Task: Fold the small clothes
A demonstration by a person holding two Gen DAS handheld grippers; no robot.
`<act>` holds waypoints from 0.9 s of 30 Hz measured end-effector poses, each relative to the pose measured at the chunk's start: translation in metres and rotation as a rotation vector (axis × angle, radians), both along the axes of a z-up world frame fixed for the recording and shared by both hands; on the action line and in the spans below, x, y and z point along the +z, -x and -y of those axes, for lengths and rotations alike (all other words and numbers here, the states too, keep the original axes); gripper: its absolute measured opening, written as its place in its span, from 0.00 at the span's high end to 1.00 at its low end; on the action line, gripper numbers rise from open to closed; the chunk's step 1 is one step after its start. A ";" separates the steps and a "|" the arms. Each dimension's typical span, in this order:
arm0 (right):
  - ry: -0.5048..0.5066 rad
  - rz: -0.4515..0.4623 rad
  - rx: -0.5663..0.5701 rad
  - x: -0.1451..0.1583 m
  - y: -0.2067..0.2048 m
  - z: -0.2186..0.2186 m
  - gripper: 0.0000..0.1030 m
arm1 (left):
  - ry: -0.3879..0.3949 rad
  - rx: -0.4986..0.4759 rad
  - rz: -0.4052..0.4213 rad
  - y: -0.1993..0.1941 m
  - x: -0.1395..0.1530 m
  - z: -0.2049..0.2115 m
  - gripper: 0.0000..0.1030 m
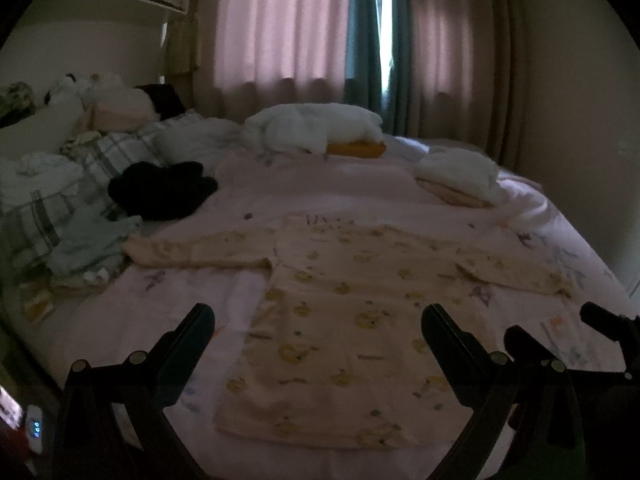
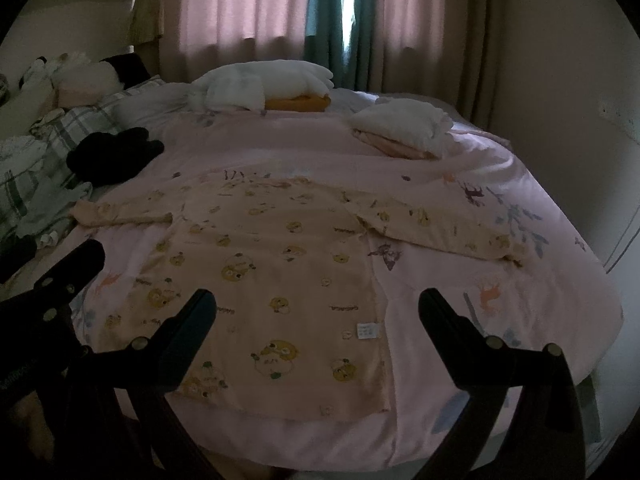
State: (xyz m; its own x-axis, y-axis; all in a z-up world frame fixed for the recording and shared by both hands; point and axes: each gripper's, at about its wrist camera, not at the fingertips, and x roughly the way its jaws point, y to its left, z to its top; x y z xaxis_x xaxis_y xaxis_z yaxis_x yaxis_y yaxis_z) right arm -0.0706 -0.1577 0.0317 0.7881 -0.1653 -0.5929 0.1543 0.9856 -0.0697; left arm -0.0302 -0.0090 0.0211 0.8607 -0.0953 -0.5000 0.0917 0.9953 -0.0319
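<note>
while both grippers gape wide, black garment and folded piles flank the shirt.

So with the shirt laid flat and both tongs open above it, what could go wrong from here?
1. The printed shirt lies on a soft pink sheet; the right tongs or left tongs might pinch sheet along with fabric.
2. The room is dim and the shirt's colour is close to the sheet's, so the hem edge could be misjudged.
3. The right sleeve lies angled, which may fold unevenly.
</note>
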 end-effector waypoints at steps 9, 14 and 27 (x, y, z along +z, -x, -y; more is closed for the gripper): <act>0.003 0.003 0.018 0.002 0.000 -0.003 0.02 | -0.006 0.010 0.000 -0.001 0.000 0.001 0.00; 0.002 0.007 0.023 0.002 0.000 -0.004 0.02 | -0.011 0.008 0.006 0.000 0.000 0.001 0.00; 0.021 0.014 0.032 0.003 -0.001 -0.006 0.03 | -0.003 -0.008 0.006 0.000 0.001 -0.002 0.00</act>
State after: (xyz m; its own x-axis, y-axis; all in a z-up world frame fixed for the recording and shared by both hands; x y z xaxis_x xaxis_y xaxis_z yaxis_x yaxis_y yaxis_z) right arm -0.0693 -0.1518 0.0349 0.8012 -0.1523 -0.5787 0.1236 0.9883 -0.0889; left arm -0.0299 -0.0070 0.0220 0.8631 -0.1008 -0.4949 0.0998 0.9946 -0.0285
